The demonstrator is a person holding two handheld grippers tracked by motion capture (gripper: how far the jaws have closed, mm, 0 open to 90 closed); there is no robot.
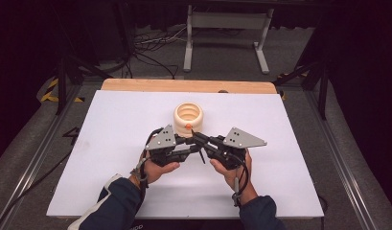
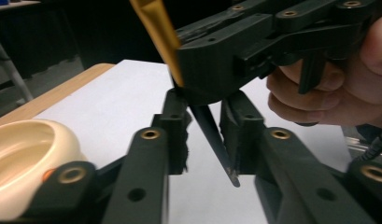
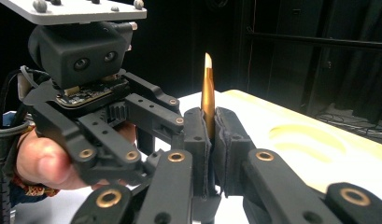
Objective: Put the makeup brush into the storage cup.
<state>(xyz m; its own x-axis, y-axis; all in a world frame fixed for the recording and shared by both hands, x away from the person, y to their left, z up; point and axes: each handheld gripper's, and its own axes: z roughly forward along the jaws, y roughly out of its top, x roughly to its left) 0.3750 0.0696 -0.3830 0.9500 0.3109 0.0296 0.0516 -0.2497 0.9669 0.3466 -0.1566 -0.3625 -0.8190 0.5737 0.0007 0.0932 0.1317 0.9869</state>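
A thin brush with a gold ferrule [image 3: 208, 93] and a dark pointed handle [image 2: 214, 140] stands nearly upright. My right gripper [image 3: 211, 135] is shut on it at the ferrule. In the left gripper view the gold part [image 2: 158, 32] rises above the right gripper [image 2: 193, 88], and the dark handle hangs below it. My left gripper [image 2: 205, 116] is open, one jaw on each side of that handle with gaps showing. In the high view the left gripper [image 1: 186, 143] and right gripper [image 1: 196, 136] meet at the table's middle, just in front of a cream ribbed cup [image 1: 188, 114].
The cup [image 2: 20, 154] has a small orange spot [image 1: 188, 126] on its near side. A white sheet [image 1: 112, 143] covers the table, with a wooden edge [image 1: 136, 85] at the back. Cables and a metal stand [image 1: 227, 28] lie on the floor beyond.
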